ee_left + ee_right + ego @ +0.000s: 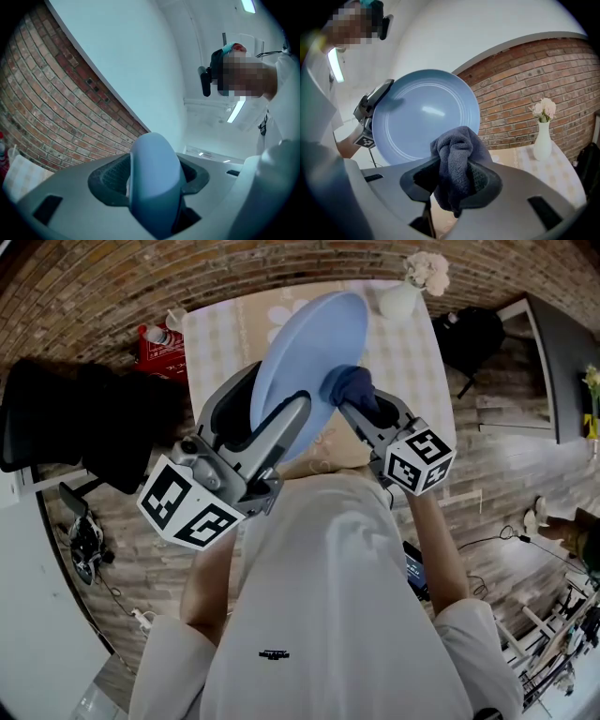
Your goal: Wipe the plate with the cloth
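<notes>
While the plate point(314, 352) is seen in the head view held up on edge above the table point(220, 329), its lower rim is clamped by the left gripper point(286, 423), whose jaws are closed tight on it. Only the thin edge of the plate is given in the left gripper view, pinched between the two pads, with a brick wall point(51, 103) behind. The full round face of the plate is shown only in the right gripper view, turned towards that camera.

The right gripper point(361, 407) is closed on a bunched dark blue cloth point(349, 385), which is squeezed between its jaws and spills out above and below them. In the head view the cloth is met at the plate's right rim, seemingly touching it; in the right gripper view it overlaps the plate's lower right edge.

A white vase point(401, 298) of pale flowers point(427, 270) is stood at the table's far right corner, apart from the plate. Bare checked tabletop is seen to the left and right of the plate.
</notes>
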`<move>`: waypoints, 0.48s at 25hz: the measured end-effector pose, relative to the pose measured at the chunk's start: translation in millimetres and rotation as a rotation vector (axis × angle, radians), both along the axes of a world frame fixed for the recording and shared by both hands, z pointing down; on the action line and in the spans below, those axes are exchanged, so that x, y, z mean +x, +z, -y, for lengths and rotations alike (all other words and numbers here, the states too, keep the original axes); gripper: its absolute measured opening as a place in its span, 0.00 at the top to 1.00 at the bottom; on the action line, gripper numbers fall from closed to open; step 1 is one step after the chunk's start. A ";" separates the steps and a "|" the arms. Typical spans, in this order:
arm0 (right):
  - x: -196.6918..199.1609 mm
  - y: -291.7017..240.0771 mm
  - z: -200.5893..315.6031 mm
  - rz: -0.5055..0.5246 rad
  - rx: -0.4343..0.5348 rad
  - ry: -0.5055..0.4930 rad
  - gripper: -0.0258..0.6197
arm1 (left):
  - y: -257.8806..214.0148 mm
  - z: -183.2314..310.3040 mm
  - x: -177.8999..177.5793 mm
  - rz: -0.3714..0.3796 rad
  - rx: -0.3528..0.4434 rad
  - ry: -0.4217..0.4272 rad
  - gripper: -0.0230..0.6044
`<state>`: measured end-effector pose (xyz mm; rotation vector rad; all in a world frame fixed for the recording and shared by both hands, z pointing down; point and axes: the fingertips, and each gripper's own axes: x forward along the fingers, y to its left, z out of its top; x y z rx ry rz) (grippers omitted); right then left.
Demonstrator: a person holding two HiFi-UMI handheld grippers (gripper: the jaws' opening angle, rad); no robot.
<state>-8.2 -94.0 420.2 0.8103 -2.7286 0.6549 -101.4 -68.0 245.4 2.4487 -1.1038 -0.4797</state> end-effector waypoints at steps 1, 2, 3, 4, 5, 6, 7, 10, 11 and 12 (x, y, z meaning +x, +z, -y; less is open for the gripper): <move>-2.4 1.0 -3.6 0.006 -0.007 -0.004 0.75 | -0.2 1.8 -0.2 0.001 0.002 -0.001 0.56; -4.6 1.7 -7.1 0.009 -0.012 -0.009 0.75 | -0.6 3.4 -0.2 0.002 0.003 -0.002 0.56; -6.5 1.9 -10.3 0.011 -0.015 -0.013 0.75 | -1.0 4.8 -0.3 0.002 0.005 -0.004 0.56; -8.0 1.4 -13.3 0.014 -0.018 -0.017 0.75 | -1.7 5.8 -0.4 0.001 0.007 -0.005 0.56; -9.4 0.6 -15.9 0.016 -0.020 -0.020 0.75 | -2.3 6.6 -0.7 -0.001 0.008 -0.007 0.56; -10.8 -0.4 -18.5 0.019 -0.021 -0.022 0.75 | -2.9 7.4 -1.2 -0.003 0.010 -0.010 0.56; -12.3 -1.3 -21.0 0.021 -0.021 -0.025 0.75 | -3.2 8.2 -1.9 -0.006 0.012 -0.014 0.56; -18.6 -3.3 -29.2 0.029 -0.024 -0.039 0.75 | -3.0 11.8 -4.0 -0.011 0.016 -0.025 0.56; -20.9 -4.6 -32.2 0.033 -0.027 -0.043 0.75 | -2.9 13.4 -4.9 -0.014 0.016 -0.030 0.56; -23.4 -6.4 -35.3 0.039 -0.029 -0.048 0.75 | -3.1 15.0 -6.0 -0.018 0.016 -0.035 0.56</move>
